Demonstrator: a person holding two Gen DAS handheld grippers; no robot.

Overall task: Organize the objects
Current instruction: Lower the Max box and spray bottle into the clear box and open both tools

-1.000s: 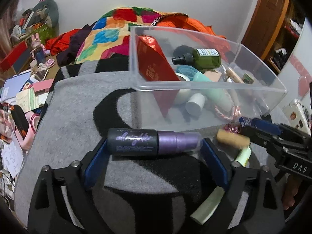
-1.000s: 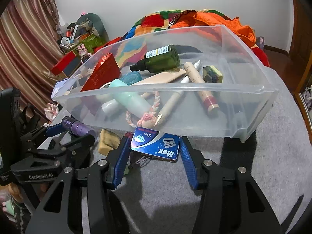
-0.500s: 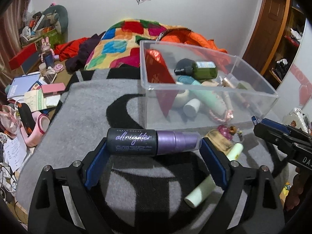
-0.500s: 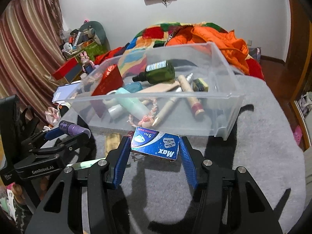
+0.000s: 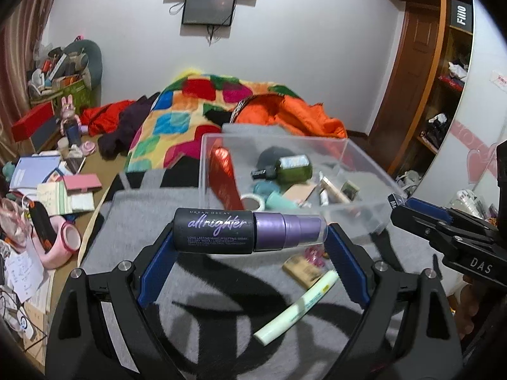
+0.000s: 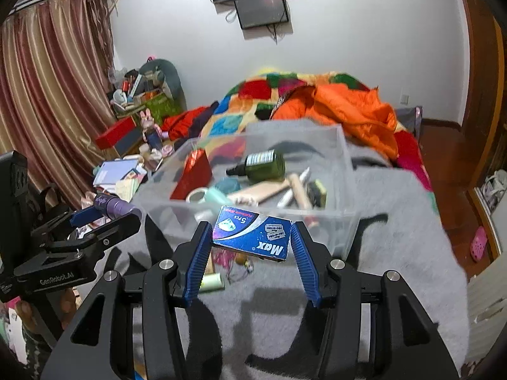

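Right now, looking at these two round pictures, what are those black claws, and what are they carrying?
No robot here: a person holds a hand-held claw in each hand, and each has a wide-angle camera looking along its two fingers. One picture comes from the left claw, which grips a purple Urban Decay All Nighter spray bottle. The other comes from the right claw, which grips a blue Max razor-blade box. Ahead, on a grey blanket, stands a clear plastic bin with a green bottle and other toiletries. A pale green tube lies loose on the blanket.
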